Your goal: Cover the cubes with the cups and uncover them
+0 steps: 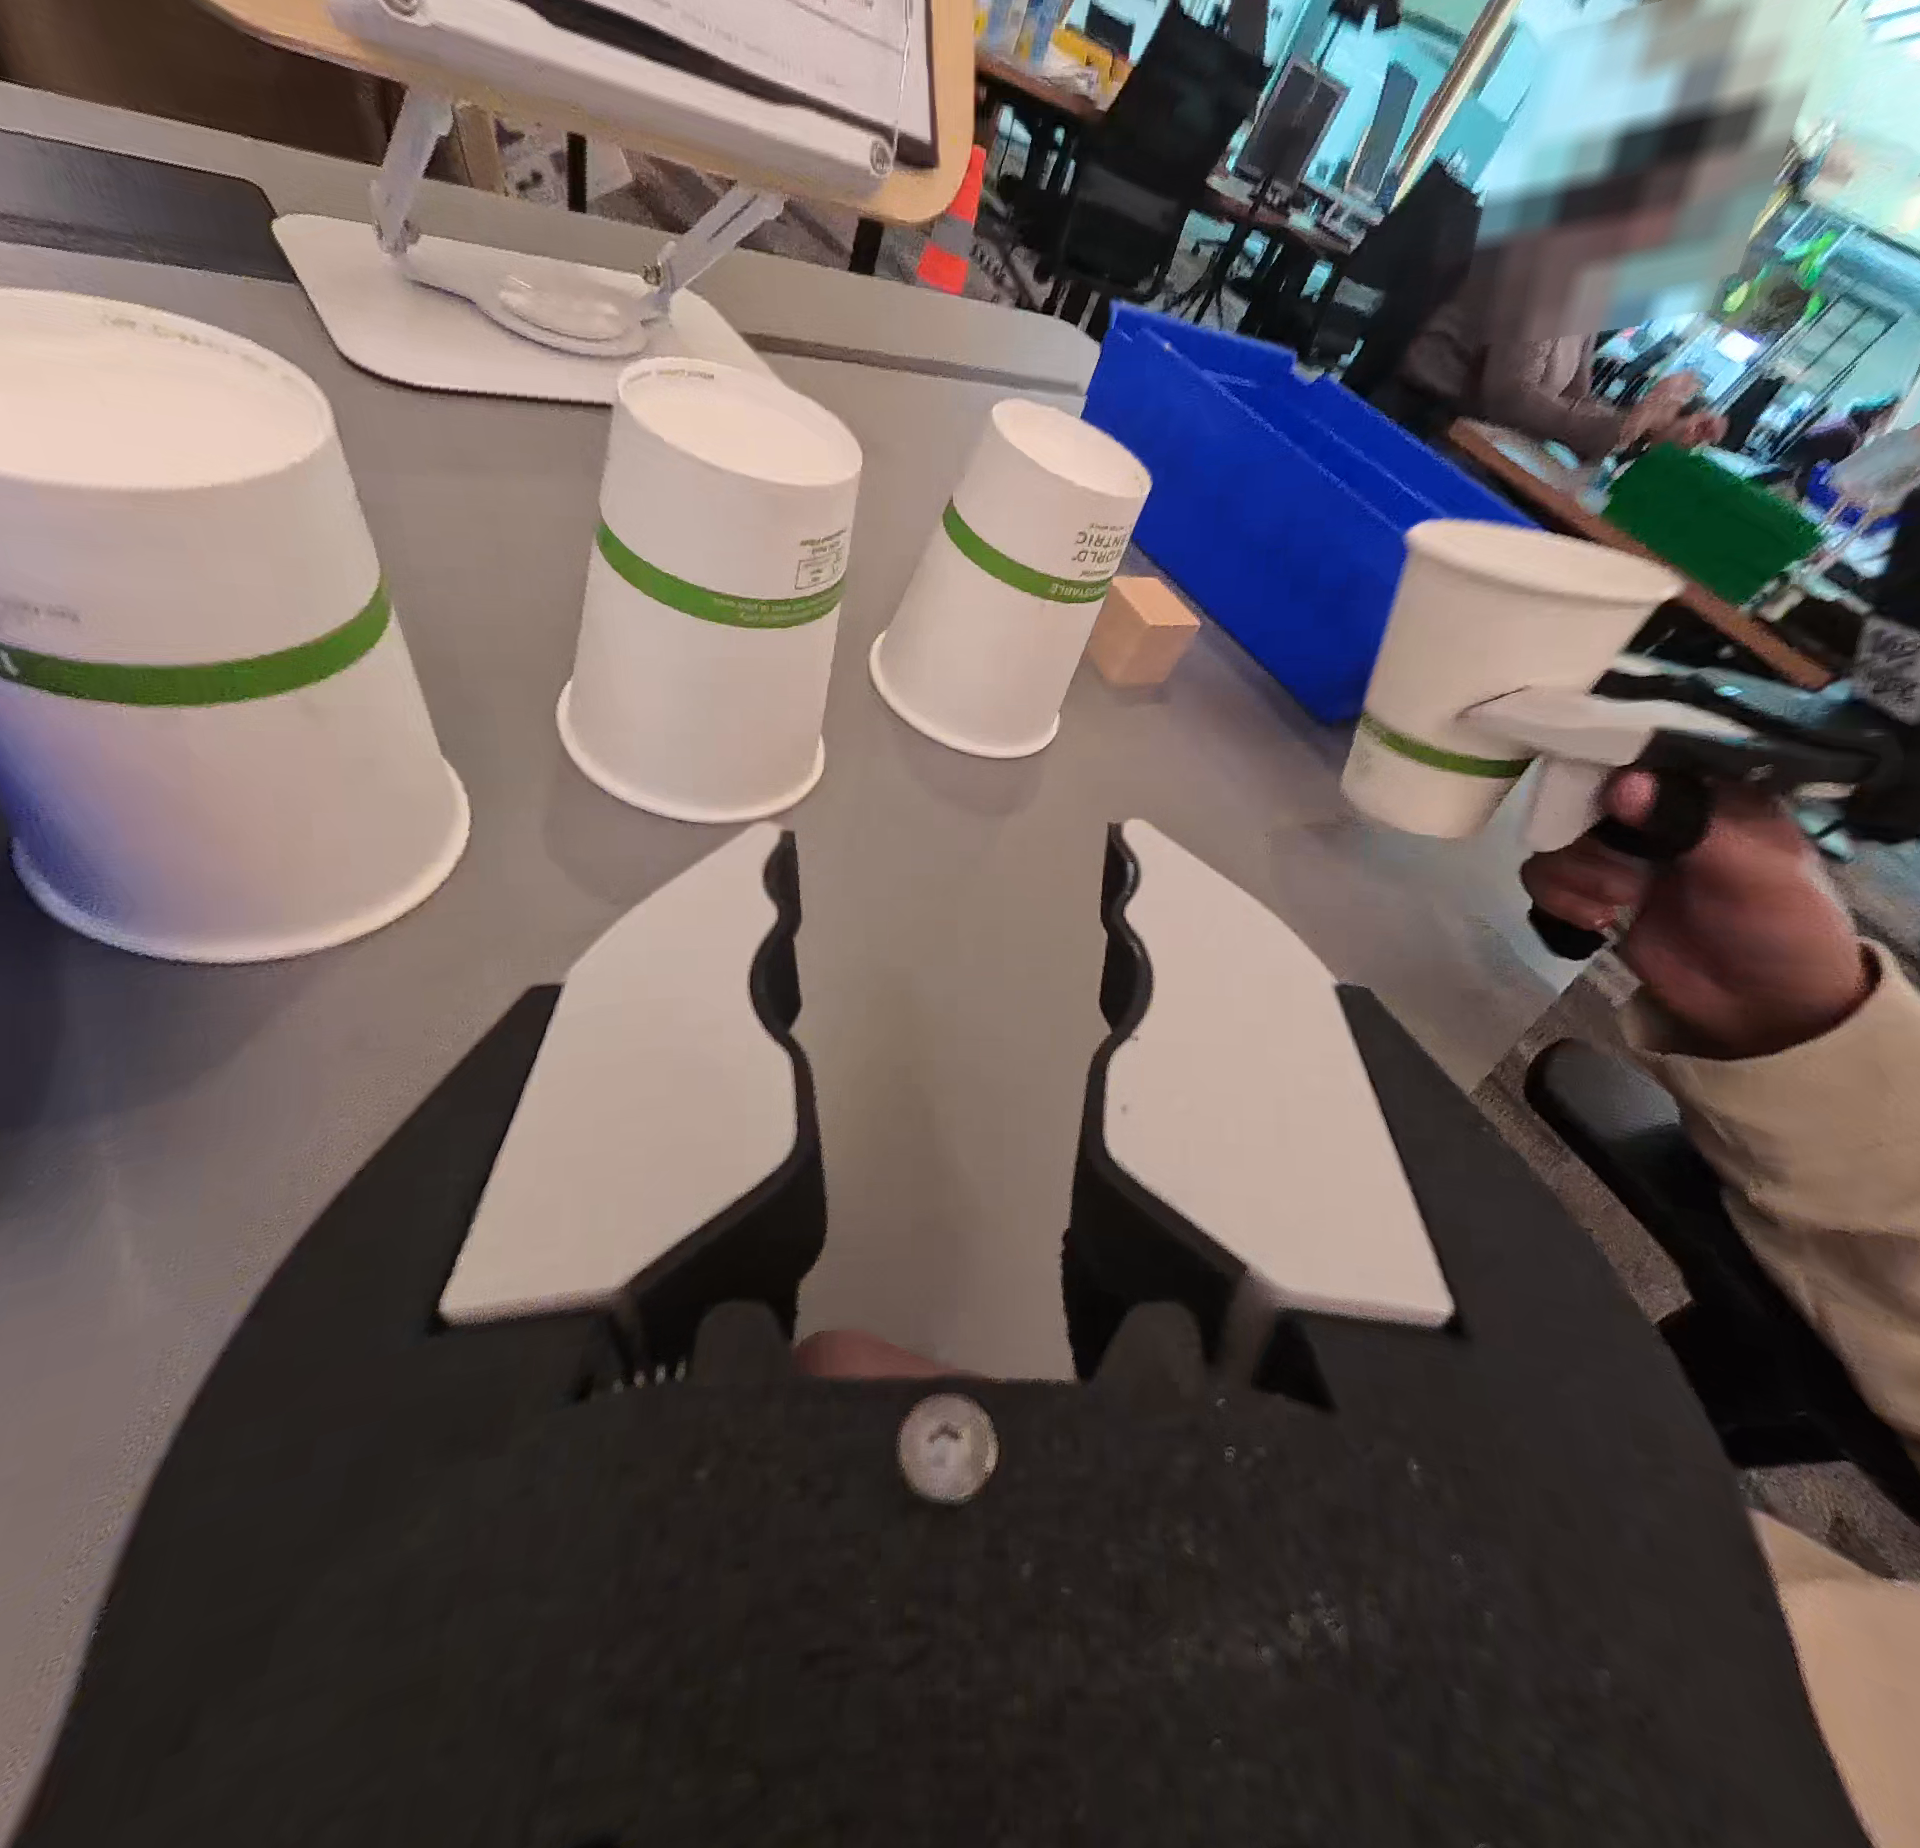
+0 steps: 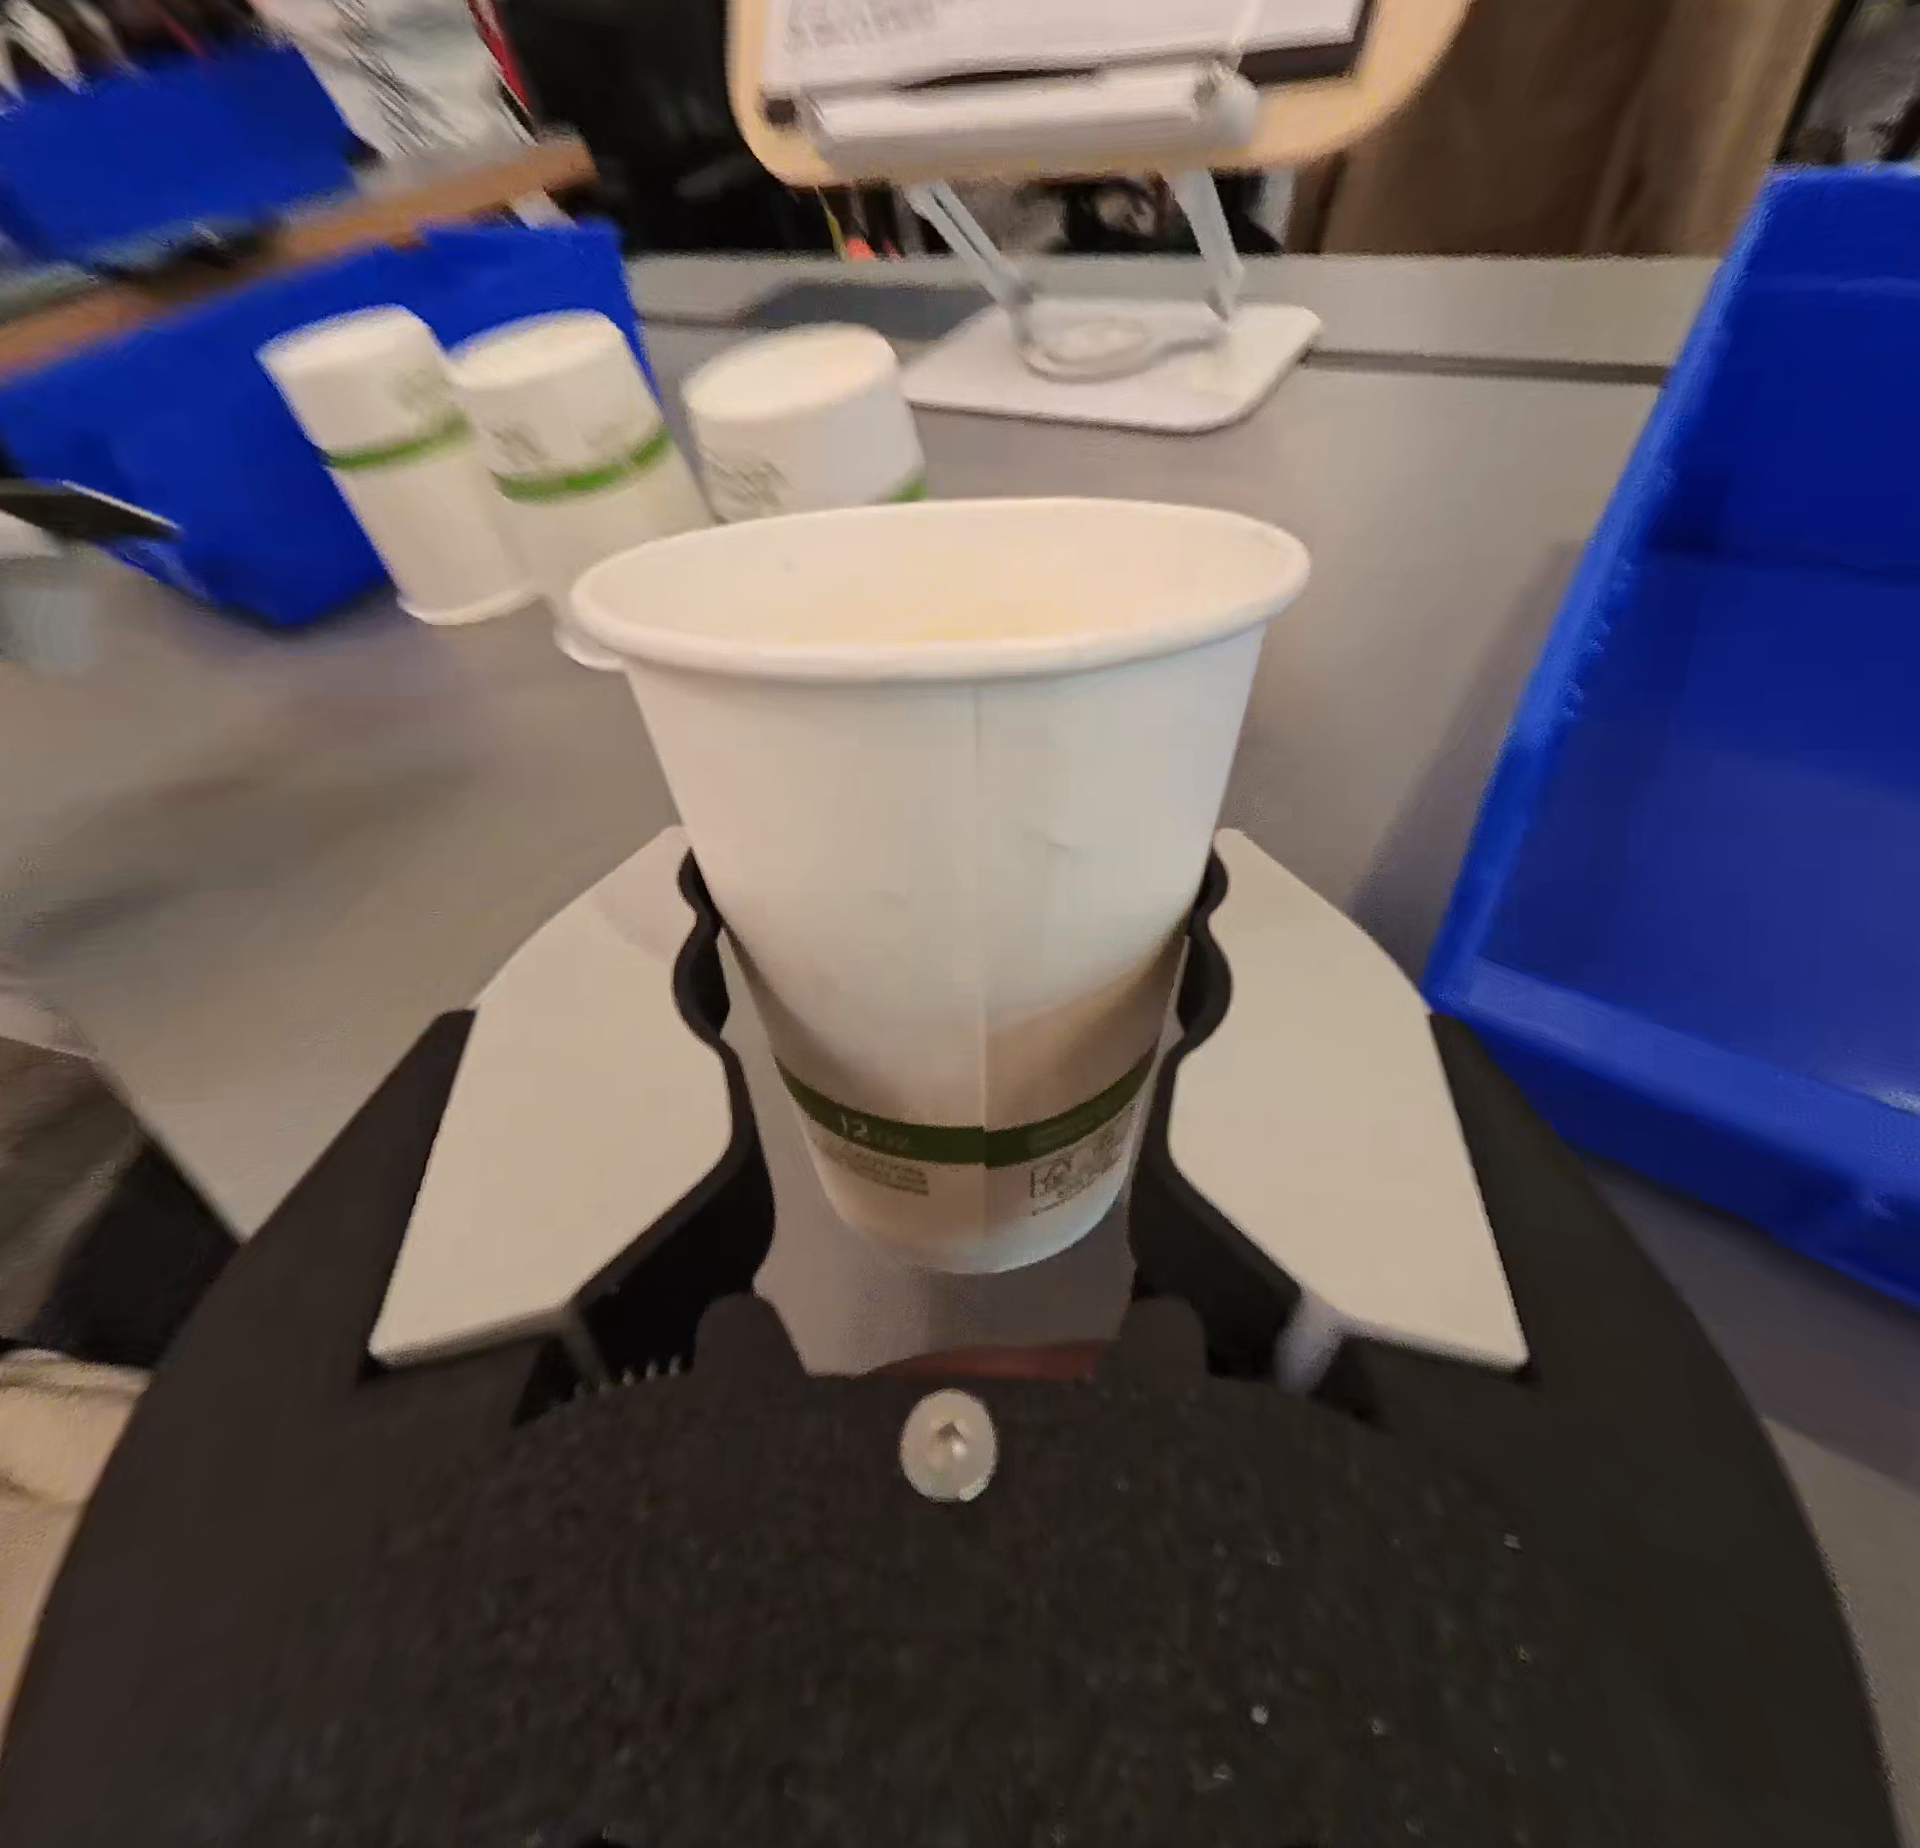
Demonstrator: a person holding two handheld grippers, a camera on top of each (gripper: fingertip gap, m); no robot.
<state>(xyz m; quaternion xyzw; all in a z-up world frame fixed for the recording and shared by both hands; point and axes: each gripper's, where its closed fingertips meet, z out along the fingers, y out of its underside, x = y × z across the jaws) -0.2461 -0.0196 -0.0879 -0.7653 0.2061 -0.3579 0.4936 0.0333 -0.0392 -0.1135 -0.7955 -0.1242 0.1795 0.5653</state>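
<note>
Three white paper cups with green bands stand upside down on the grey table: a near left one [image 1: 197, 635], a middle one [image 1: 717, 593] and a far one [image 1: 1018, 577]. A bare wooden cube [image 1: 1143, 629] lies just right of the far cup. My left gripper [image 1: 951, 842] is open and empty, low over the table in front of the cups. My right gripper [image 2: 945, 905] is shut on a fourth cup [image 2: 945, 842], held mouth up above the table; it also shows in the left wrist view [image 1: 1496, 676]. The inverted cups show blurred in the right wrist view [image 2: 571, 448].
A blue bin [image 1: 1278, 510] sits along the table's right side, also close in the right wrist view [image 2: 1714, 759]. A white stand [image 1: 520, 312] holding a board with a page stands at the back. A hand [image 1: 1704, 925] and cream sleeve hold the right gripper.
</note>
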